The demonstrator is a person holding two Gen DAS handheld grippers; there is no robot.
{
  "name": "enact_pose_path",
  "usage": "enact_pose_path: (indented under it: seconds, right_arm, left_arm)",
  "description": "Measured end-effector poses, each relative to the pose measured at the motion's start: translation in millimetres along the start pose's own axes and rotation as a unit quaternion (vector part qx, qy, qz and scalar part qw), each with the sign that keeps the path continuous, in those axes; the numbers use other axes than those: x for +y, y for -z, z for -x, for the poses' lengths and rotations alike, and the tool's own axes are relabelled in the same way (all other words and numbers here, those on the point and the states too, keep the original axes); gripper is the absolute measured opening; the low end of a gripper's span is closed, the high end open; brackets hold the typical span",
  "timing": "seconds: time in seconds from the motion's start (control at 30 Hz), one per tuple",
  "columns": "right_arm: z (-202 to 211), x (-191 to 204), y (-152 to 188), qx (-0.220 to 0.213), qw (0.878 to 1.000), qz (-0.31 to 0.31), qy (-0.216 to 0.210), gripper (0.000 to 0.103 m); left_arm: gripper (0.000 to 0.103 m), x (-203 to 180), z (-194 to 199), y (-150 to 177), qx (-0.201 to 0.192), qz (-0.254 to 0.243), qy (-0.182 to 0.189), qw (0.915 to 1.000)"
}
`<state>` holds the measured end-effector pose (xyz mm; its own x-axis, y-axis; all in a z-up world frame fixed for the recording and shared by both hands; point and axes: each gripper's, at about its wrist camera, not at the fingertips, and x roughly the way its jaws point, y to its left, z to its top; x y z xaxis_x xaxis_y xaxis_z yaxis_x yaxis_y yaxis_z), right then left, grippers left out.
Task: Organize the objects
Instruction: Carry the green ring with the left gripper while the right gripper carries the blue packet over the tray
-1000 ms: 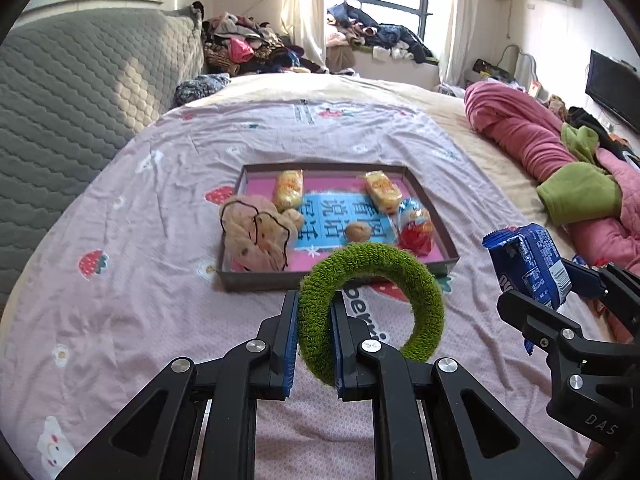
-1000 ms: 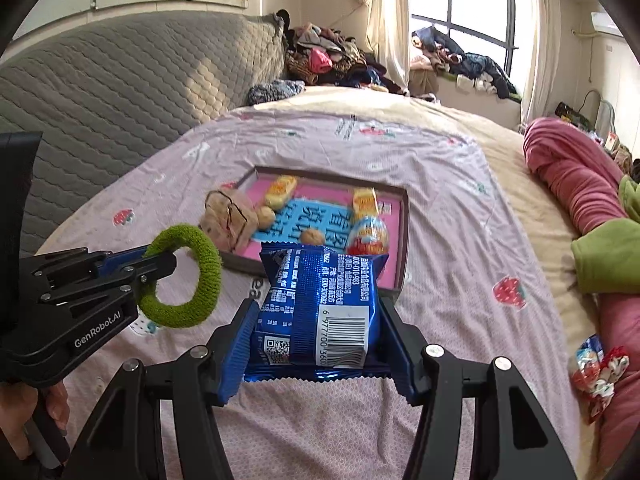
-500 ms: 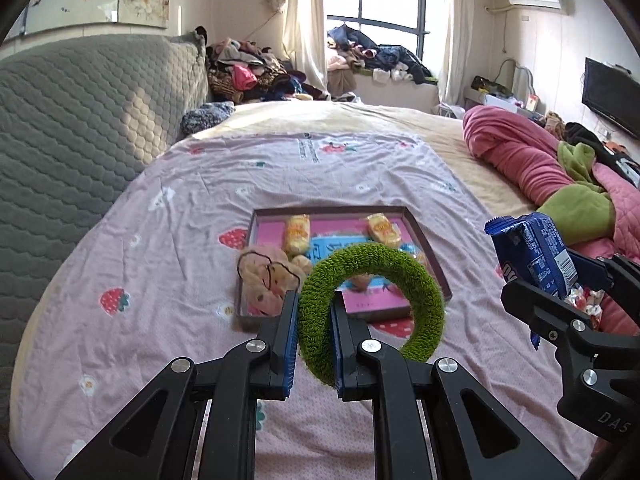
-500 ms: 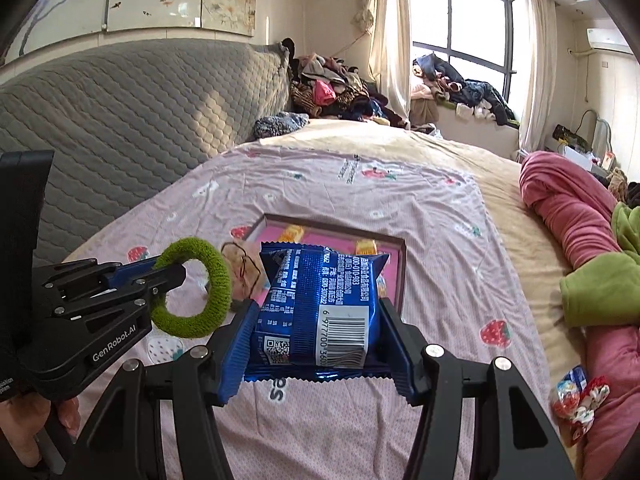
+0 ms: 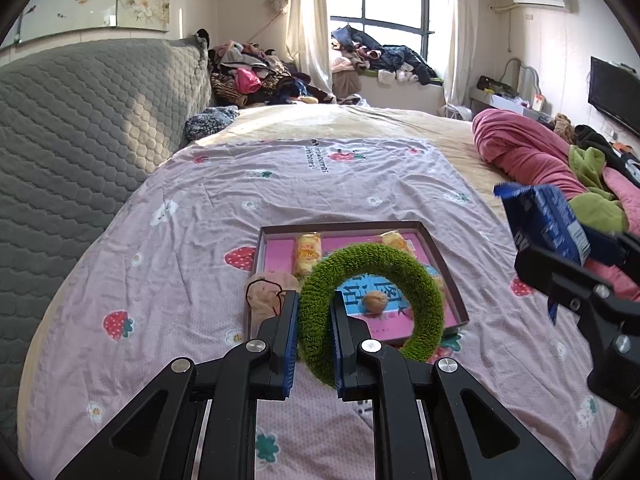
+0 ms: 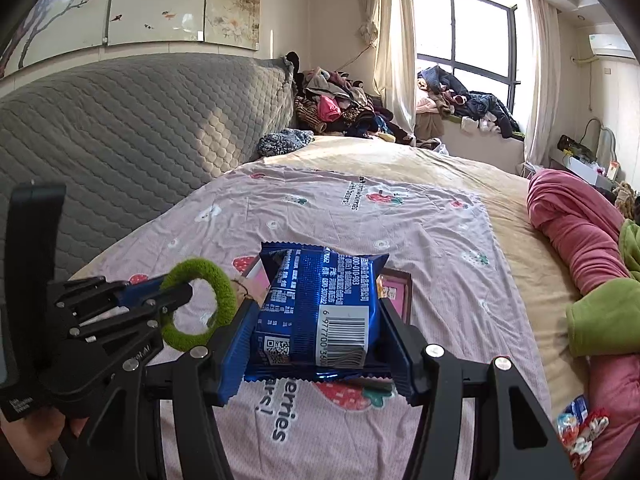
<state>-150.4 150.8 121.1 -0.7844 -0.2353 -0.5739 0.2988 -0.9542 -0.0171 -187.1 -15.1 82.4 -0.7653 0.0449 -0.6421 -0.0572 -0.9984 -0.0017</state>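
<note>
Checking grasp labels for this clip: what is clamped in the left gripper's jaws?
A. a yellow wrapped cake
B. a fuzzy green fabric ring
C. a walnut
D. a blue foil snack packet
B: in the left wrist view the left gripper has its jaws closed on the rim of the fuzzy green fabric ring; the blue foil snack packet sits in the right gripper.

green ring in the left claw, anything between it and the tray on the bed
Nothing visible blocks it. The green ring, pinched in the left claw, hangs over open bedsheet just short of the tray. The right claw and its blue packet are off to the side.
</note>
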Motion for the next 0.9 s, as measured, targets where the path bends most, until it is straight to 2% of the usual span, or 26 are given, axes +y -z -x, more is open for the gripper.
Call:
enact_pose_path:
  seconds: [0.27,0.5,0.9]
  right_arm:
    - [-30.7,-13.3,-15.9,0.002,1.000,-0.003,0.003,0.059]
    - [-77.2,-22.1,-21.4,0.018,1.000,-0.004,0.002,0.059]
    - [-147.1,-26.9,-5.5,0.050,0.999,-0.010,-0.004,0.059]
  left_arm:
    - [0.015,-8.4,-43.7,-10.5,0.015,-0.010,0.004,0.9998]
    - [0.015,-9.0,-90.8,-7.1,0.037,-0.014,0.000,0.9992]
    - [0.015,-8.2,-143.5,3.0,0.062,-0.020,0.004,0.9979]
